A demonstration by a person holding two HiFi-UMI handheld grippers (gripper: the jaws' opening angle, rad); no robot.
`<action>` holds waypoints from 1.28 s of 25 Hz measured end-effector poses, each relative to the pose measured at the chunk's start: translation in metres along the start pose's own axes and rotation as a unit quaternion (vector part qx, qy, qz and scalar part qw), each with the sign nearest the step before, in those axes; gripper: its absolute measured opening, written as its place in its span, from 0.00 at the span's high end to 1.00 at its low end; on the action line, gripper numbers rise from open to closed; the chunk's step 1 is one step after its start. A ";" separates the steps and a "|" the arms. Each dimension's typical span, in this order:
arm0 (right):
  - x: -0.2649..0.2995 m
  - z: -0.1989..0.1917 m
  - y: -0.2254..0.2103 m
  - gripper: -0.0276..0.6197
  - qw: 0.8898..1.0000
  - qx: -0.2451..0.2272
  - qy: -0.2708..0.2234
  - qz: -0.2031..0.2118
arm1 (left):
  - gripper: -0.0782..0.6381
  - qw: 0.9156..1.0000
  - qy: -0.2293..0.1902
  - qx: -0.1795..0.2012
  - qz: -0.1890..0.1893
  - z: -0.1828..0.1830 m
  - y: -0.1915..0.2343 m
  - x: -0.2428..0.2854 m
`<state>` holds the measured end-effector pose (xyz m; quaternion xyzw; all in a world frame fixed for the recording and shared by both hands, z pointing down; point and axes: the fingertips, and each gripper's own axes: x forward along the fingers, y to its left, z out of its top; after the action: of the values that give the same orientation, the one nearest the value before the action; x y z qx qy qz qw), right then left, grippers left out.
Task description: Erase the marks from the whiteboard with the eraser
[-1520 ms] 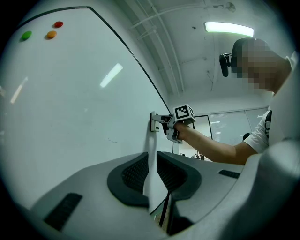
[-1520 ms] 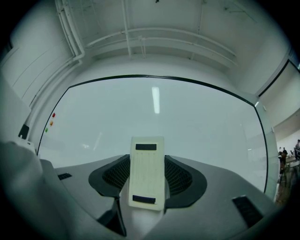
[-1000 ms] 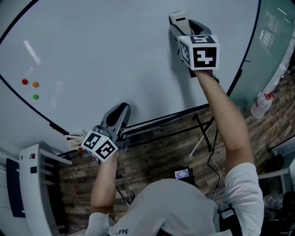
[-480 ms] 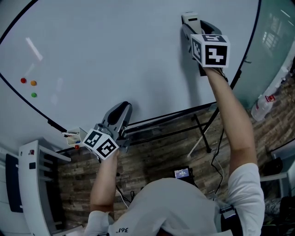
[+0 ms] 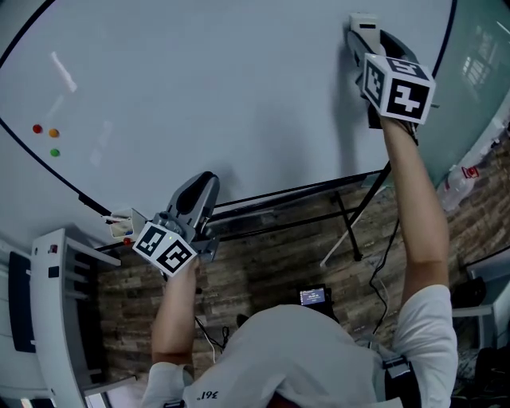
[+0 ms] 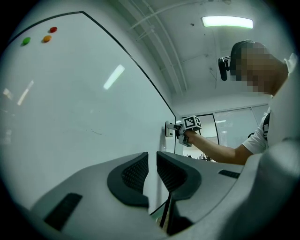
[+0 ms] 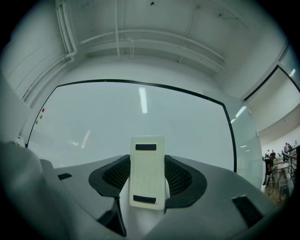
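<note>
The whiteboard fills most of the head view and looks almost bare. A faint thin mark shows on it in the left gripper view. My right gripper is pressed to the board near its upper right edge, shut on the white eraser. In the right gripper view the eraser stands upright between the jaws, facing the board. My left gripper hangs by the board's lower edge, its jaws nearly touching with nothing between them. From there the right gripper is visible far off against the board.
Red, orange and green magnets sit at the board's left. A ledge with small items is at the lower left, beside a white rack. Black stand legs cross the wood floor. A glass wall and a bottle lie to the right.
My right gripper has slid the eraser to the right along the board, toward its right edge. The left gripper has stayed near the lower edge, shifting only slightly.
</note>
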<state>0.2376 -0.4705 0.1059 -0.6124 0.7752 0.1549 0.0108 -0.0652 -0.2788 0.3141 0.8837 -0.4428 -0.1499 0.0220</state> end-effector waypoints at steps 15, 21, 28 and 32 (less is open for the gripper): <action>-0.070 -0.013 0.009 0.57 0.995 0.073 -0.033 0.054 | 0.81 0.999 -0.032 -0.007 0.021 0.014 -0.015 -0.057; -0.128 -0.033 0.050 0.57 0.992 0.104 -0.022 0.070 | 0.81 0.999 -0.033 -0.018 0.012 0.017 -0.026 -0.107; -0.193 -0.060 0.105 0.57 0.987 0.136 0.003 0.084 | 0.81 0.999 -0.026 -0.039 0.012 0.009 -0.033 -0.168; -0.225 -0.072 0.124 0.57 0.985 0.148 0.014 0.086 | 0.81 0.999 -0.017 -0.051 0.005 -0.001 -0.045 -0.193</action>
<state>0.1882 -0.2509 0.2487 -0.5376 0.8391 0.0303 0.0767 -0.1390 -0.0996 0.3543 0.8765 -0.4393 -0.1875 0.0605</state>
